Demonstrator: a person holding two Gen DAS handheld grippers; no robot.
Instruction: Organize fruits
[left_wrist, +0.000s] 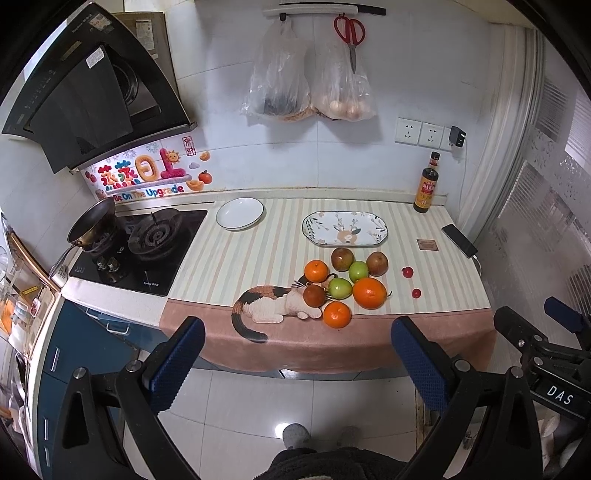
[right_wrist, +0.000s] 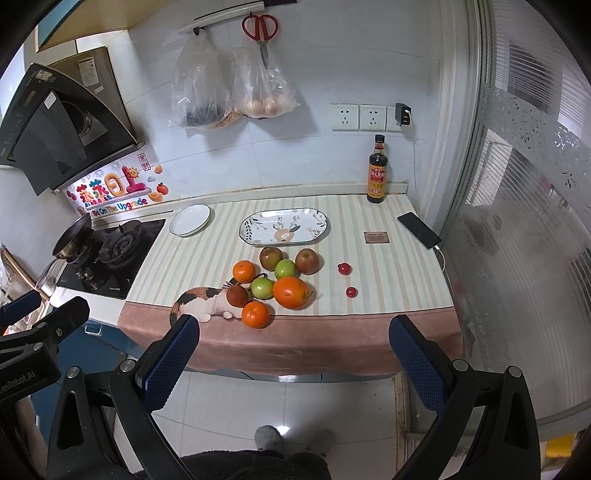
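Kitchen counter with a striped cloth (left_wrist: 236, 266). A cluster of oranges, green and brown fruits (right_wrist: 275, 286) lies just in front of the empty oval patterned ceramic plate (right_wrist: 283, 230). Left gripper (left_wrist: 295, 365) and right gripper (right_wrist: 295, 365), both spread wide and empty, hang before the counter edge, well short of that plate.

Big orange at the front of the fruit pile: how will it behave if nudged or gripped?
The big orange is round, so it probably rolls. It touches a green fruit, so a nudge likely shifts that too. Its skin looks glossy, perhaps slippery.
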